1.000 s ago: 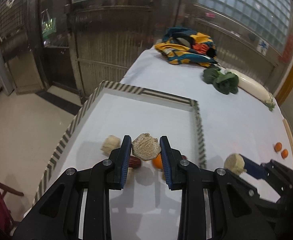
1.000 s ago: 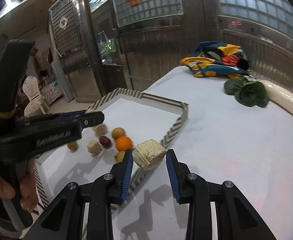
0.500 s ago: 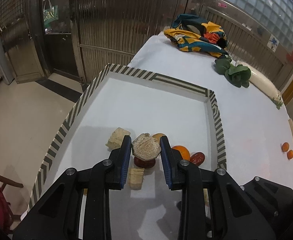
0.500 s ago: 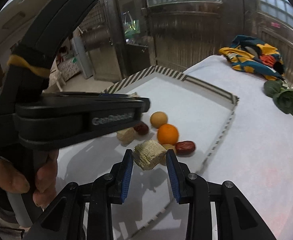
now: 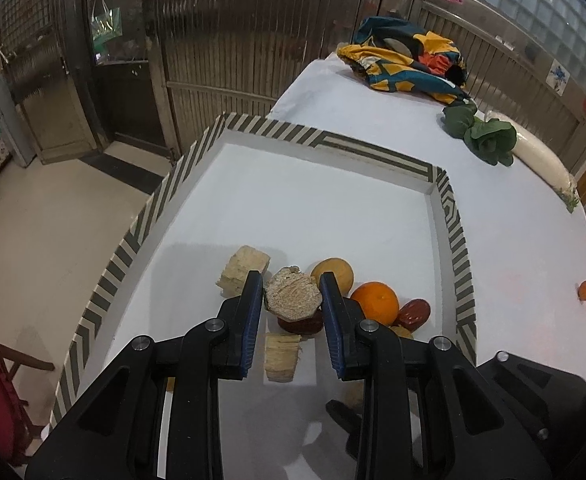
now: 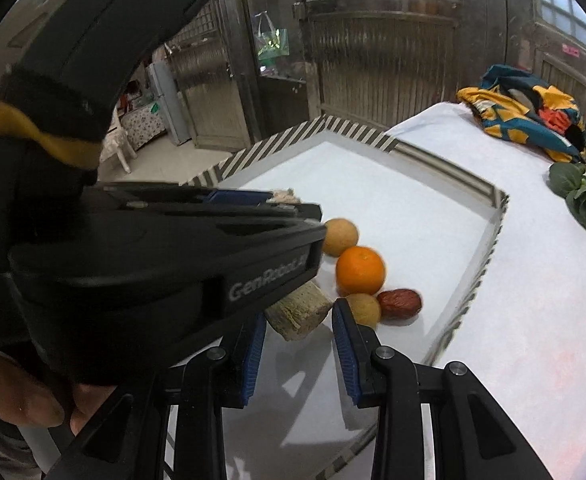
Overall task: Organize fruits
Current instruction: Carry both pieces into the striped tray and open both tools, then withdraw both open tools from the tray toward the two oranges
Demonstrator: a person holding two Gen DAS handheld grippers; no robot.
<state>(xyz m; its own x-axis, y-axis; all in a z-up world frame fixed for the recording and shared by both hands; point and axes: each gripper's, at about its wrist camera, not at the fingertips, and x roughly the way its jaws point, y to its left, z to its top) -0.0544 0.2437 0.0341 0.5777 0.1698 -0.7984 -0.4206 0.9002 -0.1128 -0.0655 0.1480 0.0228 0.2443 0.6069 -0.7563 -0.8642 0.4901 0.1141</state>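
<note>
Left gripper (image 5: 291,298): pads pinch a pale fibrous chunk (image 5: 292,295) (sugarcane piece, by the look), held above the striped-rim tray (image 5: 451,216).

Right gripper (image 6: 297,318): a second pale fibrous block (image 6: 299,314) sits between its pads; looks clamped, though the left pad's contact is hidden behind the left gripper's body.

Just ahead of the right tips, on the tray floor: orange (image 6: 360,270), red jujube (image 6: 399,303), two tan round fruits. Under and ahead of the left tips: two more cane pieces.

Handling guess: chunks are stiff, light and rough-skinned, so they shouldn't slip. Grip across the flat cut sides, mid-length. The orange and tan fruits will roll if bumped on set-down.
</note>
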